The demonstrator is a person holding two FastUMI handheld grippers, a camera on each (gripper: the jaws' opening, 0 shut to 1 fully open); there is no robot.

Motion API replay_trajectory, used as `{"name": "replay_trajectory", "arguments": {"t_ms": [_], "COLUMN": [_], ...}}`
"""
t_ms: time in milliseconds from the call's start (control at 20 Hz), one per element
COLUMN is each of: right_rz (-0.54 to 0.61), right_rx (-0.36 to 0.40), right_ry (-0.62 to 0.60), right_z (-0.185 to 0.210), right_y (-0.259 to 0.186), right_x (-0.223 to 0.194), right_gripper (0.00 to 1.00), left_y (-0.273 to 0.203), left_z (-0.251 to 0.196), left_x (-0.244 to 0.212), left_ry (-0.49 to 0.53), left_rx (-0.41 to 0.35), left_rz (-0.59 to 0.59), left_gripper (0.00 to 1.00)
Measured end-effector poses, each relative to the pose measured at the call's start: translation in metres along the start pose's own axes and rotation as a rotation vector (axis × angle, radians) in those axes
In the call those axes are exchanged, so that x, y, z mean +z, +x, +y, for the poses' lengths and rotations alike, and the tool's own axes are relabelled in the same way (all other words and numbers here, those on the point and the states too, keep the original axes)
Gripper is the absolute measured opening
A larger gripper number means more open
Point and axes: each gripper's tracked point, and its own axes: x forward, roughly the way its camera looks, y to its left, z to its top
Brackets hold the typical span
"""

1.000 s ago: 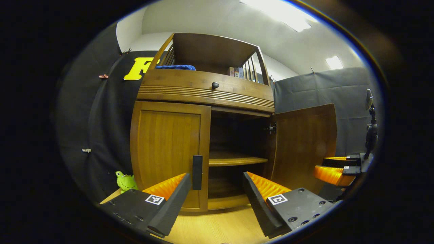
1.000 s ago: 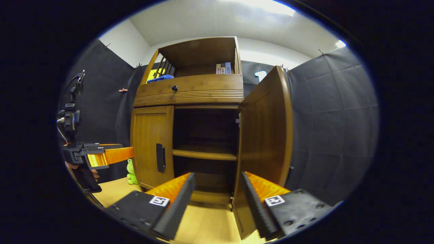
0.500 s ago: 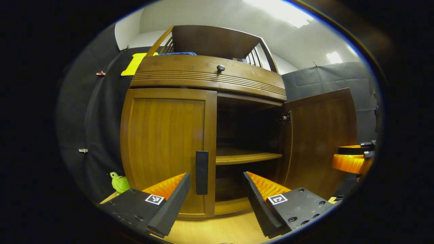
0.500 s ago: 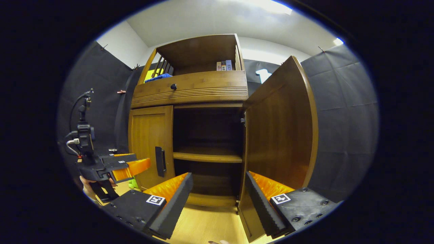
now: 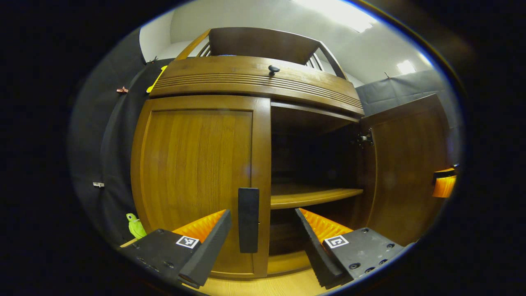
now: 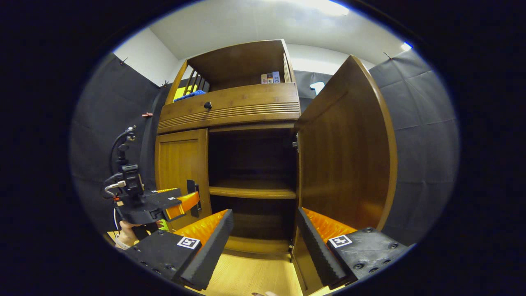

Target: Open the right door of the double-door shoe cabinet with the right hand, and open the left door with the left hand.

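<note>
Leftmost in the left gripper view, a green toy (image 5: 133, 226) sits on the floor (image 5: 263, 285) by the cabinet's (image 5: 254, 82) left bottom corner. Next comes the left door (image 5: 193, 176), shut, with its black handle (image 5: 248, 220) on its right edge. The left gripper (image 5: 263, 242) is open, its fingers spread either side of that handle but not touching it. Right of the door the cabinet stands open, a shelf (image 5: 312, 195) across its middle, and the right door (image 5: 407, 168) is swung wide. At the far right edge shows an orange part of the right gripper (image 5: 444, 185). In the right gripper view, a hand (image 6: 125, 236) holds the left gripper (image 6: 187, 202) close to the left door's (image 6: 178, 164) handle (image 6: 192, 197). The right gripper (image 6: 263, 246) is open too, holding nothing, with the right door's (image 6: 349, 156) bottom edge passing just behind its right finger (image 6: 316, 250). A blue cloth (image 6: 189, 94) and books (image 6: 270, 78) lie on the cabinet's (image 6: 234, 105) top shelf.
</note>
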Motion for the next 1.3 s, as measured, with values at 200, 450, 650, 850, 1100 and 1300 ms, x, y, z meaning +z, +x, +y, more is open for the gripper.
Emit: {"name": "replay_trajectory", "arguments": {"t_ms": [200, 450, 650, 850, 1100, 1300], "right_rz": [-0.004, 0.002, 0.015, 0.031, 0.027, 0.024], "right_rx": [0.034, 0.056, 0.066, 0.058, 0.032, 0.010], "right_ry": [-0.006, -0.038, -0.051, -0.043, -0.049, -0.046], "right_z": [0.003, 0.009, 0.010, 0.010, 0.007, 0.005], "right_y": [0.008, 0.016, 0.018, 0.019, 0.014, -0.006], "right_x": [-0.005, -0.014, -0.022, -0.024, -0.018, -0.014], "right_gripper": [0.96, 0.98, 0.98, 0.98, 0.98, 0.98], "left_y": [0.021, 0.038, 0.046, 0.045, 0.036, 0.019], "left_z": [0.011, 0.021, 0.019, 0.021, 0.020, 0.018], "left_x": [-0.016, -0.028, -0.032, -0.035, -0.034, -0.035], "left_ry": [0.010, 0.018, 0.003, 0.003, -0.014, -0.031], "left_rx": [0.025, 0.054, 0.032, 0.039, 0.015, -0.019], "left_rz": [0.033, 0.037, 0.035, 0.051, 0.070, 0.083], "left_gripper": [0.92, 0.82, 0.56, 0.33, 0.30, 0.30]}}
